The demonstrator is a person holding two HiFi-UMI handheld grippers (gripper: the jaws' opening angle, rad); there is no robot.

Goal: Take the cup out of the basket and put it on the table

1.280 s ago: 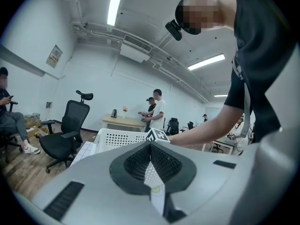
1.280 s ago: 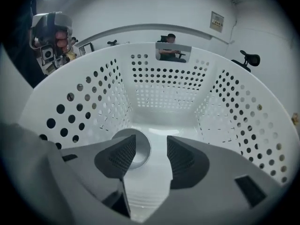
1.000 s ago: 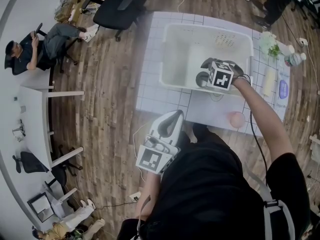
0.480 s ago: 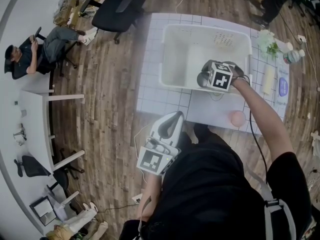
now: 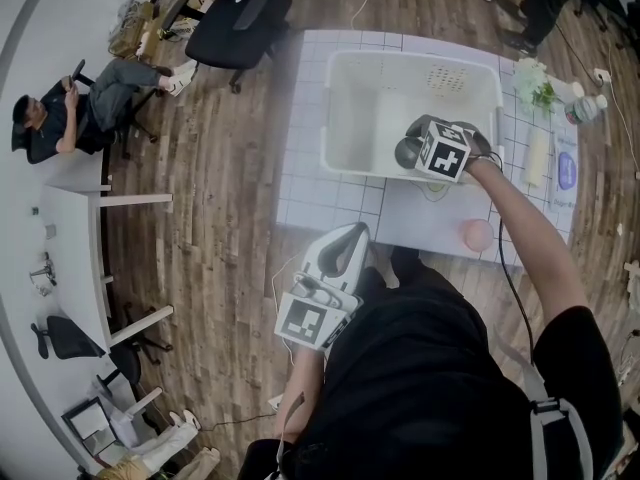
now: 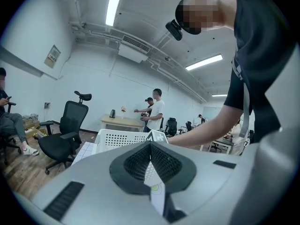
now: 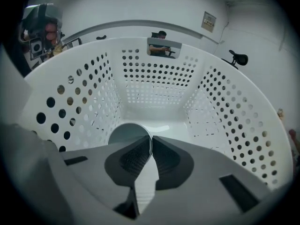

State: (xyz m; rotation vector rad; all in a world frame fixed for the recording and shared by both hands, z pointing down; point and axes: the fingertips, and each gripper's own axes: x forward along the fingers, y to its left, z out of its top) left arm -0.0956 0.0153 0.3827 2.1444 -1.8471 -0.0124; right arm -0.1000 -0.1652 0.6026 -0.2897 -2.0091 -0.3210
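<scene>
A white perforated basket (image 5: 350,118) stands on the white gridded table (image 5: 325,193). Inside it, at the near right corner, is a grey cup (image 5: 405,153), open end up (image 7: 126,135). My right gripper (image 5: 425,153) points steeply down into the basket. Its jaws have just been closing, and in the right gripper view they are shut on the cup's rim (image 7: 151,144). My left gripper (image 5: 340,253) hangs shut and empty short of the table's near edge. In the left gripper view (image 6: 150,146) the basket (image 6: 117,137) lies ahead of it.
A pink round object (image 5: 476,235) lies on the table near the front edge. A bottle (image 5: 590,116), a plant (image 5: 540,93), a pale roll (image 5: 538,160) and a purple disc (image 5: 566,178) sit along the right side. An office chair (image 5: 240,13) and a seated person (image 5: 70,108) are to the left.
The right gripper has shifted very slightly inside the basket, with the cup beside it. The left gripper has stayed where it was.
</scene>
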